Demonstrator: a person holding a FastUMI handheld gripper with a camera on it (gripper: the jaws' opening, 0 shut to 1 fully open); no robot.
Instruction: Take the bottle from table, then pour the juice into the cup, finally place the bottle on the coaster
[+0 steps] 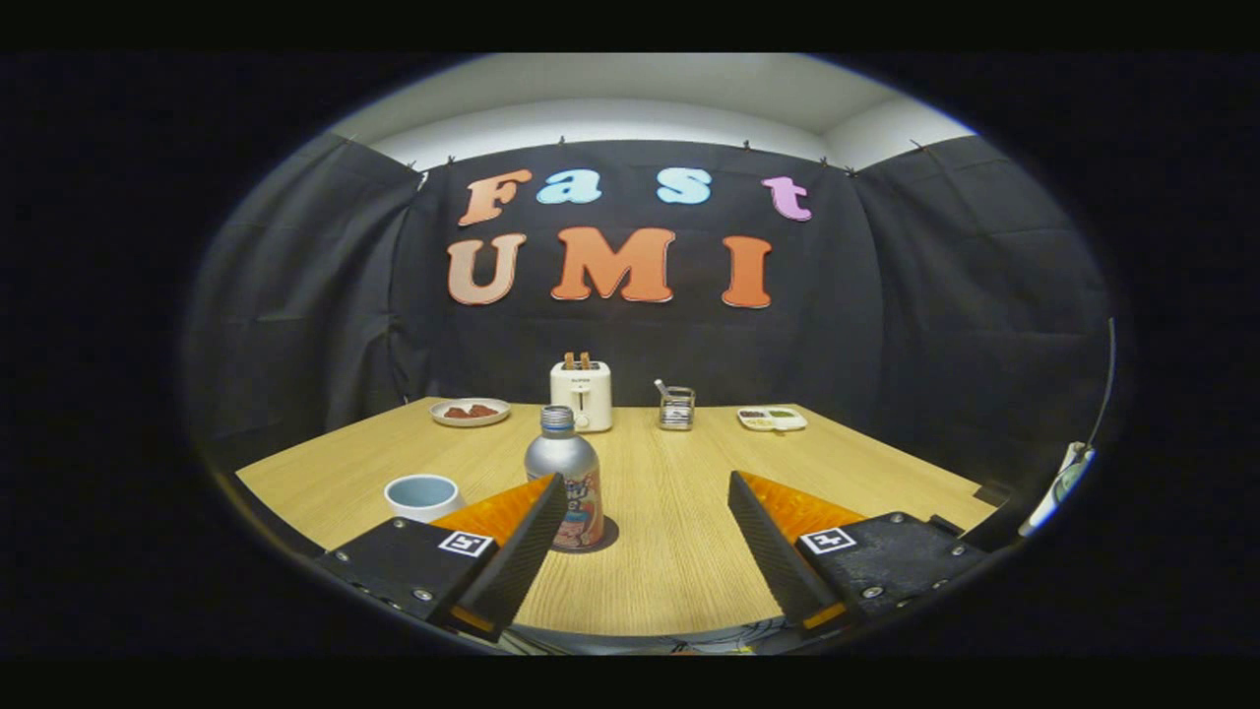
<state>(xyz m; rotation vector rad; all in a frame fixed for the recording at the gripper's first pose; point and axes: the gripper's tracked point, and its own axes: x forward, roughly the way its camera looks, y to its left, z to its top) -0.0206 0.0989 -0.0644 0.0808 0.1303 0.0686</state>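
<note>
Two fingers of gripper (pixel 645 537) spread wide, holding nothing. Silver metal bottle with printed label (pixel 568 483) upright on dark round coaster (pixel 602 541), just ahead of one finger, partly hidden behind it. Pale blue round cup (pixel 423 494) close beside. Risk judged: finger clipping bottle, toppling it toward cup. White toaster (pixel 581 392), plate of brown food (pixel 471 412), glass jar (pixel 676 407), white tray (pixel 773 418) well beyond, no obstruction.

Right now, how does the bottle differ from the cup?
The bottle is tall, silver and capped; the cup is short, pale and open-topped. The bottle stands on a dark coaster beside the left finger; the cup sits on bare table left of it. Both stand upright. The hand-held gripper is open.
</note>
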